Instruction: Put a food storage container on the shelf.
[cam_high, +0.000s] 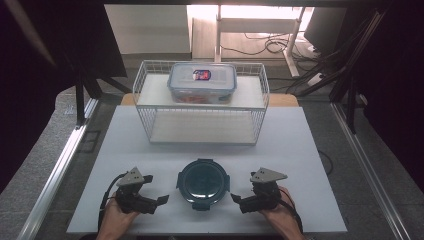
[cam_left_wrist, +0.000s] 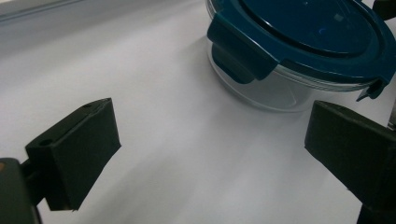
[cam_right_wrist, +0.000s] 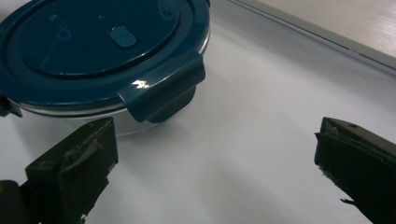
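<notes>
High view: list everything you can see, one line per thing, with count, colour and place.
round container: one, clear bowl with dark teal clip lid, near edge of the table between the two grippers
rectangular container: one, clear with blue-grey lid and a red-blue label, on top of the rack
wire rack: one, white, far half of the table
table: one, white top
desk frame: one, white, on the floor beyond the table, with black cables
left gripper: one, black, jaws open and holding nothing, left of the round container
right gripper: one, black, jaws open and holding nothing, right of the round container
</notes>
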